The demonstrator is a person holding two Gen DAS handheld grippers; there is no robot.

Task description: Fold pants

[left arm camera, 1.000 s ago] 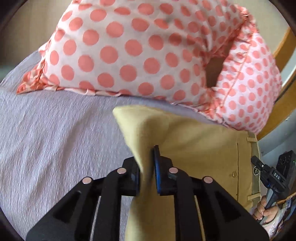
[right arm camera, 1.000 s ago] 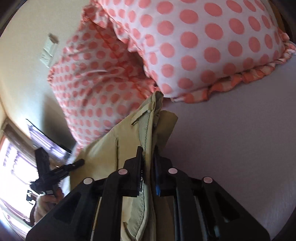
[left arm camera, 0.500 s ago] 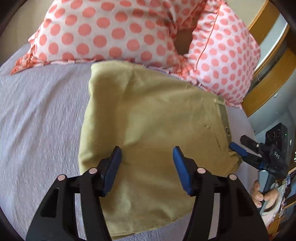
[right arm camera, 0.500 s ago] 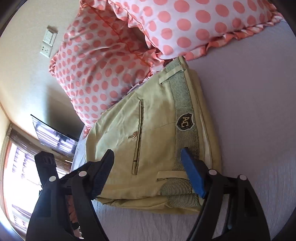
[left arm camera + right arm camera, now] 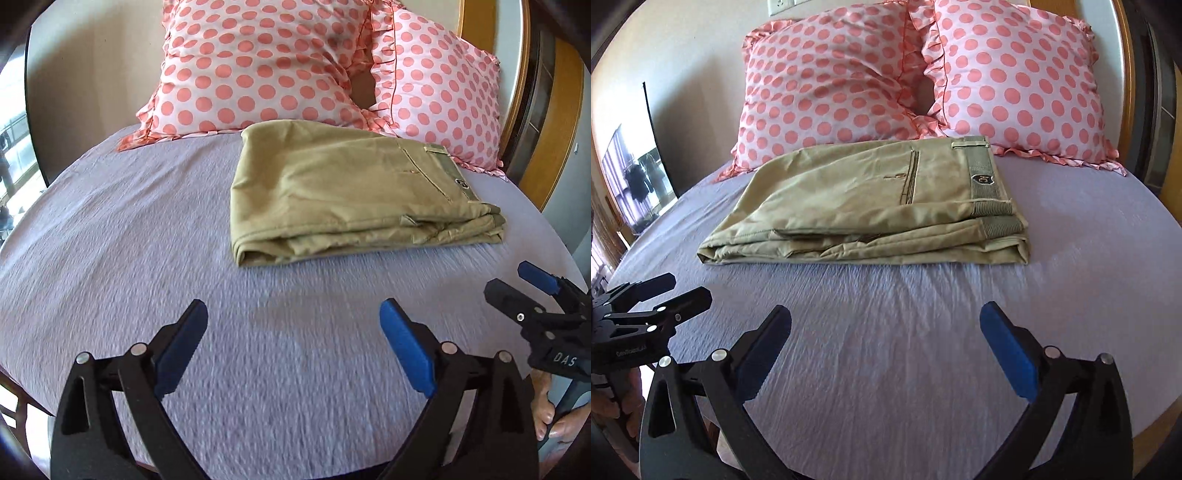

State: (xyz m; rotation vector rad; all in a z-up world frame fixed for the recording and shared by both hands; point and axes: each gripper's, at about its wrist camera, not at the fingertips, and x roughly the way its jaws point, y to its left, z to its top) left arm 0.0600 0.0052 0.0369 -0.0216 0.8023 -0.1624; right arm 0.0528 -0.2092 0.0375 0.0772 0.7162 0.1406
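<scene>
The khaki pants lie folded in a flat stack on the lilac bed sheet, waistband to the right, just in front of the pillows. They also show in the right wrist view. My left gripper is open and empty, held back from the pants above the sheet. My right gripper is open and empty, also well short of the pants. The right gripper also shows at the right edge of the left wrist view.
Two pink polka-dot pillows lean against the wall behind the pants. A wooden headboard edge stands at the right. The bed's near edge runs just under both grippers. A window or glass door is at the left.
Both grippers let go of the pants, opened wide and pulled back toward the near edge of the bed. The pants now lie folded on the sheet.
</scene>
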